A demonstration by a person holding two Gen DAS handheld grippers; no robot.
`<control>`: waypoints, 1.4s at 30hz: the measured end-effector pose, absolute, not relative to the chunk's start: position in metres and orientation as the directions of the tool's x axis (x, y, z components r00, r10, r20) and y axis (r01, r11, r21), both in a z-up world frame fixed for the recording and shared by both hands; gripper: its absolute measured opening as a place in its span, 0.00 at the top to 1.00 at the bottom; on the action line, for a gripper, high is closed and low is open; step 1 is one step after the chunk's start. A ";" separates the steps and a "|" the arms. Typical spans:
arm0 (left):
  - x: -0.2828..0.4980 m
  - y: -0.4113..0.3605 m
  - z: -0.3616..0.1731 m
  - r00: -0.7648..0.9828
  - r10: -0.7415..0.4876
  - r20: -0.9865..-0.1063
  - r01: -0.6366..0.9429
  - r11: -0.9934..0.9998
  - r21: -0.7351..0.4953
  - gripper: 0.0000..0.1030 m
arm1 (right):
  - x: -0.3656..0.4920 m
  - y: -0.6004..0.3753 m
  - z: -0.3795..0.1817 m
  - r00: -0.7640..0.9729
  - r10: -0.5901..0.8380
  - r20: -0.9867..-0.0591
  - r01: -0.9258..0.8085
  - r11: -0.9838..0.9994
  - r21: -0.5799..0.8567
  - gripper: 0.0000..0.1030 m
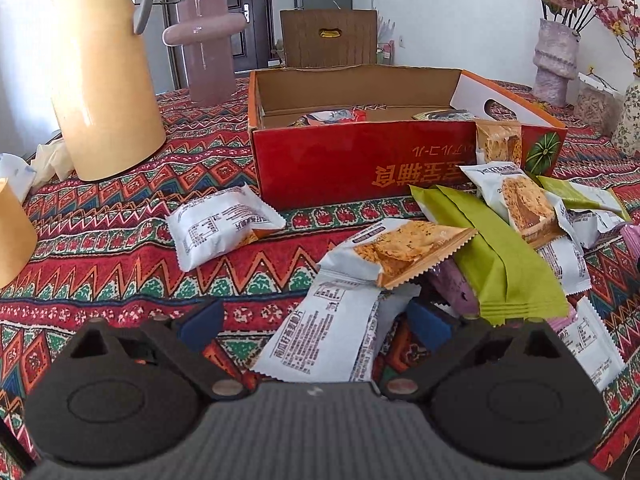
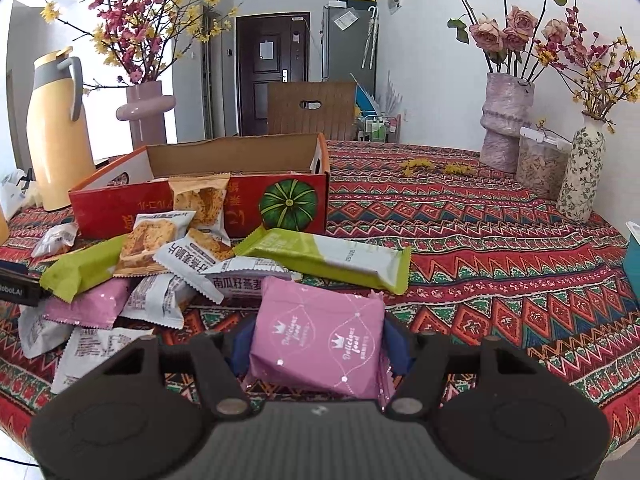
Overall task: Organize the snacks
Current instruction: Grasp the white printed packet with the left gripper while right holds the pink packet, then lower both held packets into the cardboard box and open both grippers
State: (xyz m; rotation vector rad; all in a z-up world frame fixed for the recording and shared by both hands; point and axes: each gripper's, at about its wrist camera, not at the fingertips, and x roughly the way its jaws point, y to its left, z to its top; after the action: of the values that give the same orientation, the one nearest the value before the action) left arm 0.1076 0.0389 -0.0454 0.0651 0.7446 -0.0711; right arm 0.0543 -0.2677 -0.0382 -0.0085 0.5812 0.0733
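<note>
- The right claw (image 2: 318,344) pinches a pink snack packet (image 2: 316,344) between its blue pads (image 2: 240,346), one pad pressing each side, and the packet sits just above the patterned cloth of the worktop (image 2: 500,248).
- The left claw (image 1: 316,320) is spread wide, with its blue pads (image 1: 200,320) on either side of a white snack wrapper (image 1: 320,340) that lies on the cloth; the pads do not press on it.
- A heap of snack packets (image 2: 160,264) lies on the worktop just in front of the red cardboard box (image 1: 340,160): white ones with orange ends, pink ones, and long green bars (image 2: 324,256).
- One white-and-orange packet (image 2: 200,200) leans upright against the front wall of the box.
- A single white packet (image 1: 224,224) lies apart from the heap, towards the yellow thermos jug (image 1: 100,72).
- The box is open at the top, and a few packets show inside it; their kind is hard to tell.
- Behind the box stand a pink vase (image 1: 208,48) and, on the far side of the worktop, a mauve vase of dried roses (image 2: 506,120).
</note>
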 end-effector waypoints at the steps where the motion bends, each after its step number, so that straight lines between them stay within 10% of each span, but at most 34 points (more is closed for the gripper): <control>1: 0.108 0.039 -0.046 0.732 -0.046 -0.680 0.091 0.995 0.031 0.10 | 0.054 -0.268 -0.038 0.833 0.066 -0.549 -0.070 0.997 0.013 0.38; 10: 0.103 0.037 -0.043 0.734 -0.087 -0.674 0.126 0.992 0.009 0.54 | 0.053 -0.268 -0.038 0.834 0.066 -0.548 -0.068 0.998 0.017 0.38; 42: 0.060 0.042 0.007 0.862 0.002 -0.507 0.033 0.998 0.060 0.59 | 0.046 -0.262 -0.023 0.864 0.099 -0.494 -0.098 0.995 0.029 0.38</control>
State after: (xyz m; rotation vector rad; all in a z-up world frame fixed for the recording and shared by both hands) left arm 0.0599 0.0421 0.0066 0.0672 0.5311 -0.0160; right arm 0.0461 -0.2618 -0.0225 0.0026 0.5180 0.1034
